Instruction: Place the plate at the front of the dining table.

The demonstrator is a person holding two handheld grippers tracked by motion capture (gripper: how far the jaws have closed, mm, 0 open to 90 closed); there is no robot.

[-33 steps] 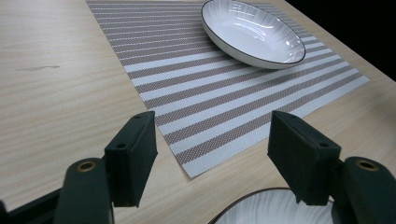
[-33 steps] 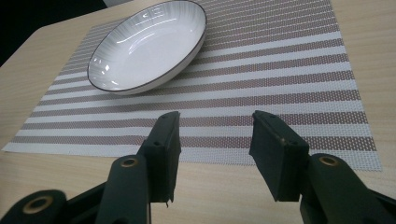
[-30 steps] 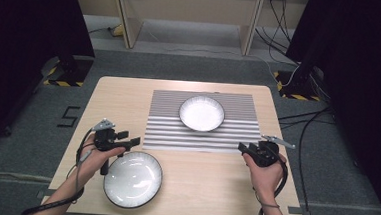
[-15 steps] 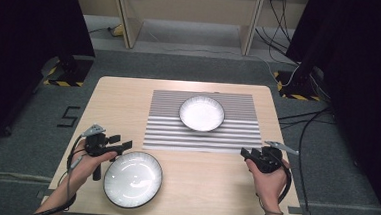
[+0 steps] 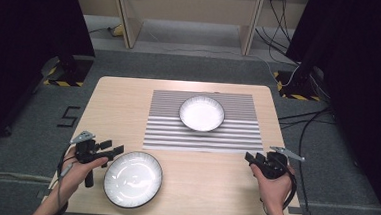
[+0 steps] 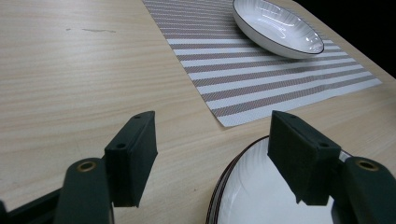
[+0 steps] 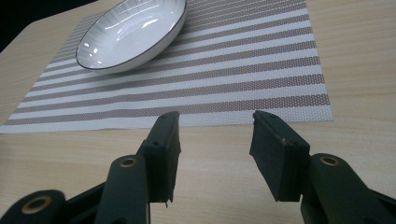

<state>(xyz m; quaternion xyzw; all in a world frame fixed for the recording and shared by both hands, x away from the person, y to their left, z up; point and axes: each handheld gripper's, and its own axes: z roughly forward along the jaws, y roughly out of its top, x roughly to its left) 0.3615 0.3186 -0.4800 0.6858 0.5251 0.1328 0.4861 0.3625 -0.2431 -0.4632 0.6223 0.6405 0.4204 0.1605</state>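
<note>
The wooden surface (image 5: 213,189) carries a striped placemat (image 5: 204,133) with a bowl (image 5: 201,112) already on it. A larger plate (image 5: 133,178) sits off the mat at the near edge, apparently still to place. The left hand-held gripper (image 5: 116,149) gapes beside its rim; the right hand-held gripper (image 5: 250,157) is released, empty.

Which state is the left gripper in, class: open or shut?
Open. In the left gripper view, the left gripper has its jaws standing wide apart with nothing between them, one jaw over the rim of the near plate.
</note>
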